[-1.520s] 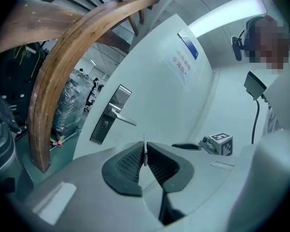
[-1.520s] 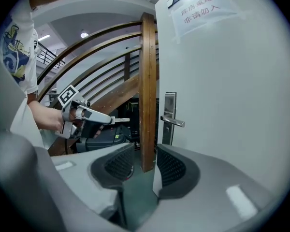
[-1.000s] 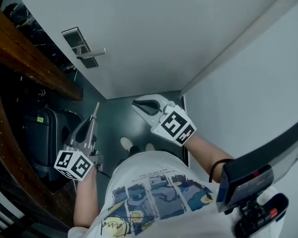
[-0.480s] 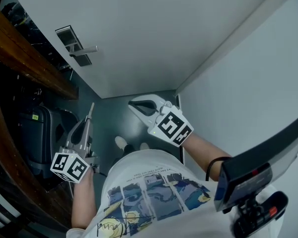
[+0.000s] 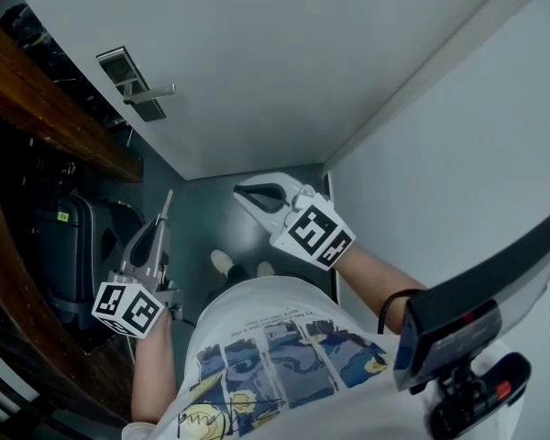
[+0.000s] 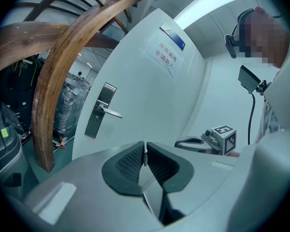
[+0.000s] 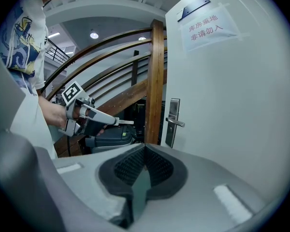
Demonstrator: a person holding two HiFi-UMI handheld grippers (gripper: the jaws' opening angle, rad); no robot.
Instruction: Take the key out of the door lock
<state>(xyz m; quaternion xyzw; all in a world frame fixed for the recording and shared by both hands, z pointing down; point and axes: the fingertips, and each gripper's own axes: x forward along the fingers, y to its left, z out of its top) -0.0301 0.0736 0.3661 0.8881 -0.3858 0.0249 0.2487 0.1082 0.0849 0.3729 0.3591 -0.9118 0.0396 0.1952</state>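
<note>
Between the pads (image 6: 129, 162) of the left claw (image 6: 144, 145) sits the key (image 6: 144, 152).

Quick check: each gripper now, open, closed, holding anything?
Left gripper: closed on a thin metal piece seen edge-on, apparently the key.
Right gripper: closed, nothing between its fingers.

Open floor (image 5: 202, 218) before the door (image 5: 284, 53); wooden rail (image 5: 46, 99) (curved) crowds the left.
</note>
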